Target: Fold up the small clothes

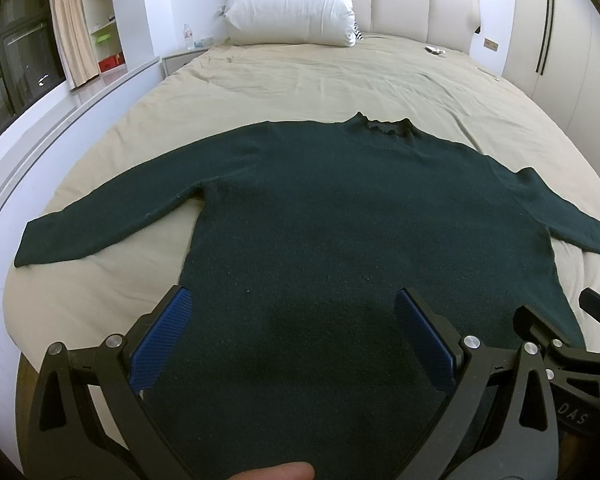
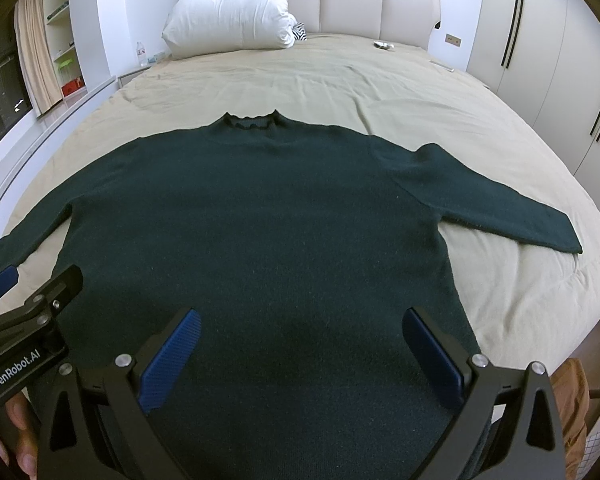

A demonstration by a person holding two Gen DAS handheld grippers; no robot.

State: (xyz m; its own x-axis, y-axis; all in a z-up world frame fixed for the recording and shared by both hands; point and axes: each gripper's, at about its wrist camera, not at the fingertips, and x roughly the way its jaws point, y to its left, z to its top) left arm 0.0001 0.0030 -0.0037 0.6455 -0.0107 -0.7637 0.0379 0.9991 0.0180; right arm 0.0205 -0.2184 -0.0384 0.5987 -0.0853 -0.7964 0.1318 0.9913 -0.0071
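A dark green knit sweater (image 1: 340, 216) (image 2: 260, 208) lies flat on the beige bed, collar toward the headboard and both sleeves spread out to the sides. My left gripper (image 1: 294, 300) hovers open over the sweater's lower left part, blue pads wide apart with nothing between them. My right gripper (image 2: 302, 320) is open too, above the lower right part of the hem area. The left gripper's body (image 2: 24, 320) shows at the left edge of the right wrist view, and the right gripper's body (image 1: 560, 344) at the right edge of the left wrist view.
A white pillow (image 1: 292, 4) leans on the padded headboard (image 1: 420, 0). The beige bedsheet (image 1: 300, 76) spreads beyond the sweater. A nightstand with a water bottle (image 1: 189, 36) stands left of the bed; wardrobe doors (image 2: 548, 48) line the right wall.
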